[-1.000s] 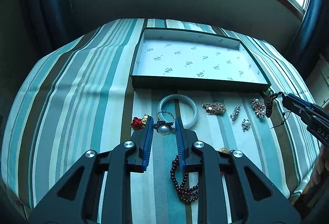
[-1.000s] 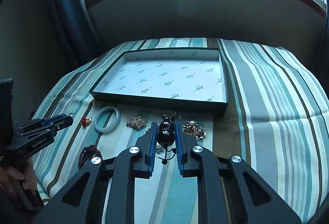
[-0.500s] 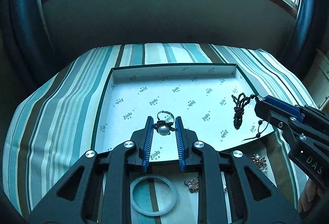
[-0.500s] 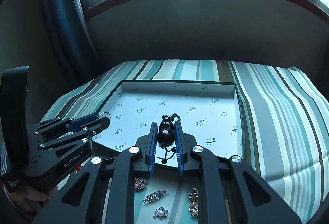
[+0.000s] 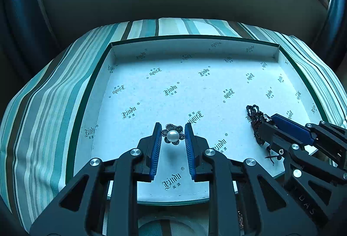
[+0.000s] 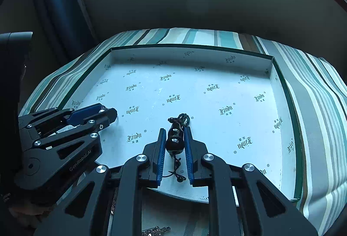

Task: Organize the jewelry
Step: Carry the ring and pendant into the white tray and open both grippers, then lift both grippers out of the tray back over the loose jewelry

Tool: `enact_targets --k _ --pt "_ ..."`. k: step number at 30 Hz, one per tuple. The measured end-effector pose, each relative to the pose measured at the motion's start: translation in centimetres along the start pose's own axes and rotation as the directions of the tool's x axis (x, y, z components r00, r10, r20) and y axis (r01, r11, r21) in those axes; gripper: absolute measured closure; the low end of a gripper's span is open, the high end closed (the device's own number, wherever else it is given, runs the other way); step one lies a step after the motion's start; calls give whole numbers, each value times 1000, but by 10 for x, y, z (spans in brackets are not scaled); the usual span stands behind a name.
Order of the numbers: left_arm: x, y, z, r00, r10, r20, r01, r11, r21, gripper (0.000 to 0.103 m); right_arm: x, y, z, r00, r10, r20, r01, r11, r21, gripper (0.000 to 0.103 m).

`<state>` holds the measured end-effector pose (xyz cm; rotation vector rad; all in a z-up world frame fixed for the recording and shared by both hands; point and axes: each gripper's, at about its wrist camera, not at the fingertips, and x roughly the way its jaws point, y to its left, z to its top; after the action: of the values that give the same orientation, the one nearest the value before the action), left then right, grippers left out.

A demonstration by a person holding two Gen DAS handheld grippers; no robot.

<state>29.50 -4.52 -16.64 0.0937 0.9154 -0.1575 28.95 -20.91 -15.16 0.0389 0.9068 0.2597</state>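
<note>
Both my grippers now hang over the open tray, each carrying a piece of jewelry in from the striped cloth where the pieces lay a second ago. My left gripper [image 5: 173,135] is pinched on the pearl flower ring [image 5: 172,135], the blue pads pressed to either side of its petals, low over the near part of the tray [image 5: 282,57]. My right gripper [image 6: 175,140] is closed on the dark gourd pendant [image 6: 174,140], whose knotted cord [image 6: 184,118] bunches ahead of the jaws and trails back beneath them. A second ago both grippers stood short of the tray's near wall; since then they have crossed it and dropped toward the printed paper lining [image 6: 225,110], which is bare of jewelry.

I judge that the carry is nearly done and the release comes next; these would be the first two pieces in the tray. The ring sits toward the left, the pendant toward the right, well apart, so neither should tangle with the other on release.

Behind the grippers, scraps of the remaining jewelry [image 6: 156,231] show on the cloth at the bottom edge. The striped teal cloth [image 5: 54,95] spreads around the tray; beyond it rise a dark wall, blue curtains [image 6: 58,8] and bright windows.
</note>
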Motion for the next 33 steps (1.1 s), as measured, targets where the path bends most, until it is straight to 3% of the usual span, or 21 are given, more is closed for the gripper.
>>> enact_targets --k 4,7,9,15,23,33 --pt "-1 -1 -2 1000 -1 6 1 1000 7 75 2 -2 -3 1000 -7 -7 7 1000 7 85" --pt "0 -1 -2 1000 6 4 -6 1000 5 60 4 -4 -4 1000 -5 -19 5 1000 19 81" --pt "-1 -1 -2 1000 4 9 -4 1000 7 53 2 -5 -4 1000 -7 -16 7 1000 27 64" --pt "-24 5 6 999 22 48 -22 1000 1 35 -29 -7 5 999 -34 38 34 999 21 54" --pt "-83 8 -20 990 103 94 -110 992 69 31 -82 -7 -23 998 -47 33 48 999 -24 54" --pt "-123 13 -92 994 105 17 -105 994 30 31 -109 3 -94 998 -42 -54 40 998 -45 54"
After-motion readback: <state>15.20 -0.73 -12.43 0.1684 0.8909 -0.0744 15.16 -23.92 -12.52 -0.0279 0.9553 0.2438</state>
